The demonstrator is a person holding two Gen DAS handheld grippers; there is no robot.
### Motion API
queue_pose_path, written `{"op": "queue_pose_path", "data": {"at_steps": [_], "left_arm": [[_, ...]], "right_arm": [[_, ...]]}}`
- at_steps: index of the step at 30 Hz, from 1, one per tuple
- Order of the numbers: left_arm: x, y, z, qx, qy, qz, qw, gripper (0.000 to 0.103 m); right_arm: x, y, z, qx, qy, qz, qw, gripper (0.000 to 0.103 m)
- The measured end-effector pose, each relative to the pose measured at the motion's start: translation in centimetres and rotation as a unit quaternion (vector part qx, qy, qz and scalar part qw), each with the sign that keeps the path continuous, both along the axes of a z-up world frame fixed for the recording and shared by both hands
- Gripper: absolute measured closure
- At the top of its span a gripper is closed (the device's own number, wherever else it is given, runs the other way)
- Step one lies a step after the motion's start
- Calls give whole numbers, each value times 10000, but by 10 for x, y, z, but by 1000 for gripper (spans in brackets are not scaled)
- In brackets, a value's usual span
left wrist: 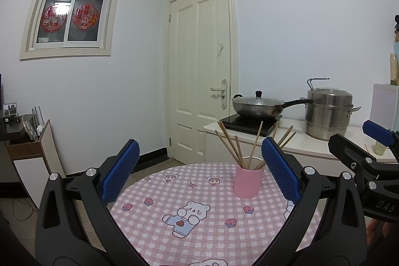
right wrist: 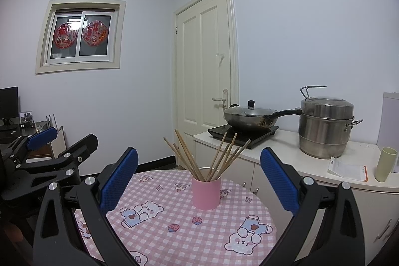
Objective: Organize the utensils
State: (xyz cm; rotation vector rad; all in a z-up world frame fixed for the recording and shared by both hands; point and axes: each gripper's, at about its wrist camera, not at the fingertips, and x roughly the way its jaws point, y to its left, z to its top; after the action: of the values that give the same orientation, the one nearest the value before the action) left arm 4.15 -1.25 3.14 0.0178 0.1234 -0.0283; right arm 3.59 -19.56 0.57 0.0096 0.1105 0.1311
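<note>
Chopsticks (right wrist: 209, 158) stand fanned in a pink cup (right wrist: 206, 192) ahead of both empty, wide-open hand-held grippers, the right hand-held gripper (right wrist: 199, 183) more squarely aligned

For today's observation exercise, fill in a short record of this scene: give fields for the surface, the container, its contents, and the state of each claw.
surface: round table with pink checked bear-print cloth
container: pink cup, upright on the table
contents: wooden chopsticks standing in the cup, fanned out
left claw: open, holding nothing
right claw: open, holding nothing
background: wok and steel steamer pot on the counter
</note>
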Motion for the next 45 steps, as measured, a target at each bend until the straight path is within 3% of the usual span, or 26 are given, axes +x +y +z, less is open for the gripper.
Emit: {"op": "queue_pose_path", "data": {"at_steps": [45], "left_arm": [[-4,-3,-1,-13,30,23,10000,6]], "right_arm": [[2,-3,-5,-19,31,2,10000,8]]}}
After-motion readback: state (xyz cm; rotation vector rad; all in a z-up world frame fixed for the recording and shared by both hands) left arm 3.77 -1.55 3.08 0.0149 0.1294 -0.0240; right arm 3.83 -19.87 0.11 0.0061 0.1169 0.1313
